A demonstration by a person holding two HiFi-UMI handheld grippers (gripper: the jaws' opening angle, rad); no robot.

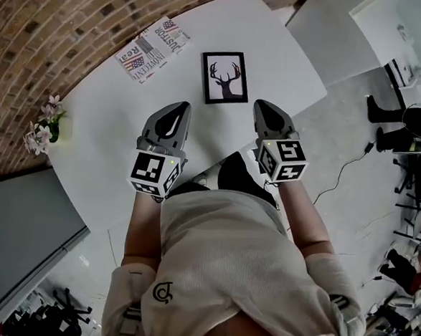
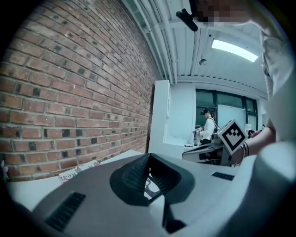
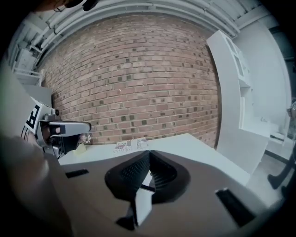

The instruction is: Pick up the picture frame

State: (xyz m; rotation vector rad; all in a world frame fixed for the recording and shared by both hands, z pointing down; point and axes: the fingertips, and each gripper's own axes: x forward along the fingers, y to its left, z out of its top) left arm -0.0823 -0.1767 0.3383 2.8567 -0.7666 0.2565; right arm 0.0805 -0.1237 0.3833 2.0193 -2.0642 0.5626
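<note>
A black picture frame with a deer-head print lies flat on the white table, toward its far side. My left gripper hovers over the table's near part, below and left of the frame, shut and empty. My right gripper is just right of and below the frame, also shut with nothing in it. In the left gripper view the closed jaws fill the lower picture, and a sliver of the frame shows behind them. The right gripper view shows its closed jaws over the table.
A magazine lies on the table left of the frame, near the brick wall. A small pot of pink flowers stands at the table's left edge. A grey cabinet sits below left. Other people and chairs are at the far right.
</note>
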